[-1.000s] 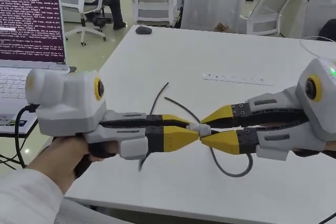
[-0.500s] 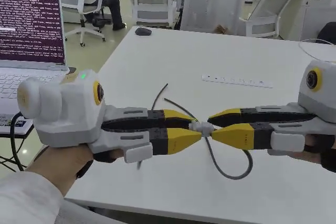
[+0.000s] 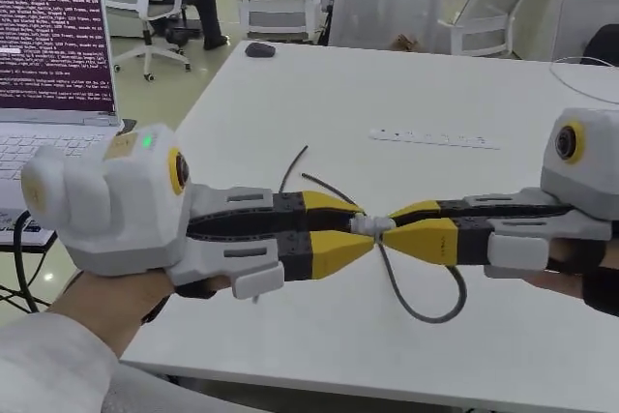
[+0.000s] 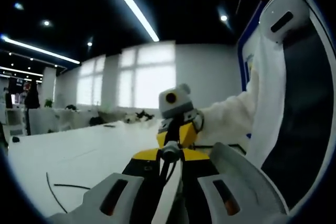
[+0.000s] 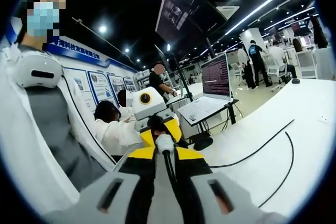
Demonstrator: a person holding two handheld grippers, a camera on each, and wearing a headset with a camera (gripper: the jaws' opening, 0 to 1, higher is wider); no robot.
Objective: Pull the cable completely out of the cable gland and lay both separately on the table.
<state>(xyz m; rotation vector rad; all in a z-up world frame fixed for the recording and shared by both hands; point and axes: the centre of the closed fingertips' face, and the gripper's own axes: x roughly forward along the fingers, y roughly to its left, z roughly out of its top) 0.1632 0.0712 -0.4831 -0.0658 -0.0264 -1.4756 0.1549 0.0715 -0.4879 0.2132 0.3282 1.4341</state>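
Both tools are up off the white tabletop (image 3: 542, 345), nose to nose over the stretch near its front edge, and the prize sits right between them. It's the small white plastic cable gland (image 3: 374, 226). The left gripper (image 3: 365, 227) comes in from the left edge side with its yellow jaws pressed together on the gland. The right gripper (image 3: 390, 227) meets it head-on, jaws closed tight just behind the gland, on the cable as far as I can judge. Each gripper view has that white collar sitting right at its own jaw tips, with a dark line running back between the jaws.

And the dark grey cable (image 3: 426, 316)? It hangs down from the gland, and its loop lies on the tabletop close to the front edge. Thin strands trail off toward the middle of the table.

So where does that leave us? Grip looks set on both sides, but the real work is not done. The cable reads as threaded through the gland, nothing has separated, and neither part has been laid down. What's left, by my reckoning, is the whole pull. The two tools must draw apart until the cable's end clears the gland. Then each piece gets set on the tabletop, apart from the other.
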